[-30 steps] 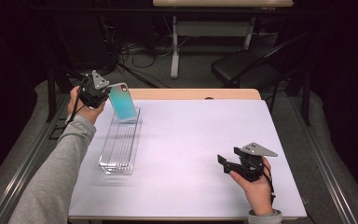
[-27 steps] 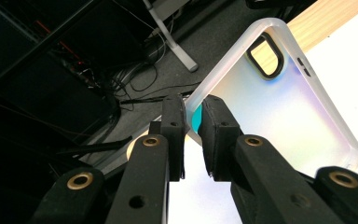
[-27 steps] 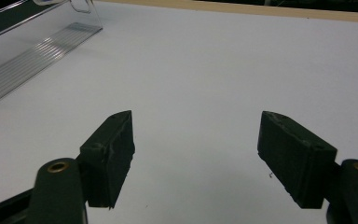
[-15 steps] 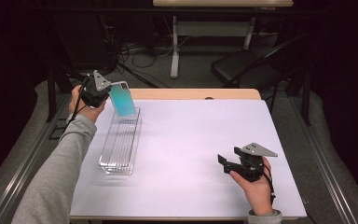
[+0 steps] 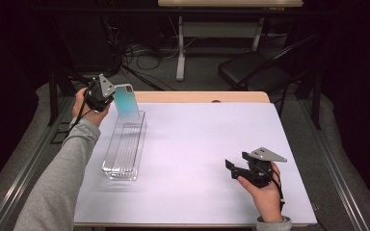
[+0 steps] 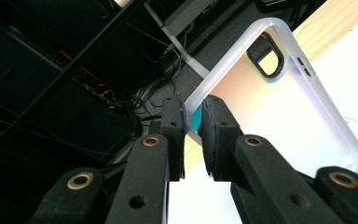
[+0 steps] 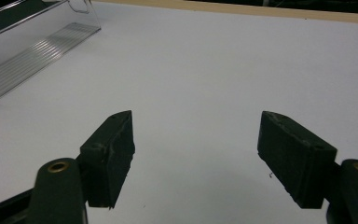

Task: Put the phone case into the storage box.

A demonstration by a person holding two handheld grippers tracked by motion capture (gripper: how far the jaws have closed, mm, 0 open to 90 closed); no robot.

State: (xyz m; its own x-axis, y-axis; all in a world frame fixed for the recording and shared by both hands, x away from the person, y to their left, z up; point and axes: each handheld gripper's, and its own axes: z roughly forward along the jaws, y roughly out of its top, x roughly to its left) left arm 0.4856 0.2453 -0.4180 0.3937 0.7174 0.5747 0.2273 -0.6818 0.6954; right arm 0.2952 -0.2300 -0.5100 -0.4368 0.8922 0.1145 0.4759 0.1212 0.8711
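Pinching one edge of a translucent phone case (image 5: 126,101), the left tool (image 5: 107,94) holds it upright over the far end of a clear plastic tray (image 5: 124,147) that lies lengthwise on the left part of the white bench (image 5: 202,144). In the left gripper view the two black pads (image 6: 216,126) press on the case rim (image 6: 242,93) near its corner, with the camera cut-out farther along. The right tool (image 5: 232,168) rests low over the bench near its front right, well apart from the tray, its jaws spread with only bare bench surface between them.
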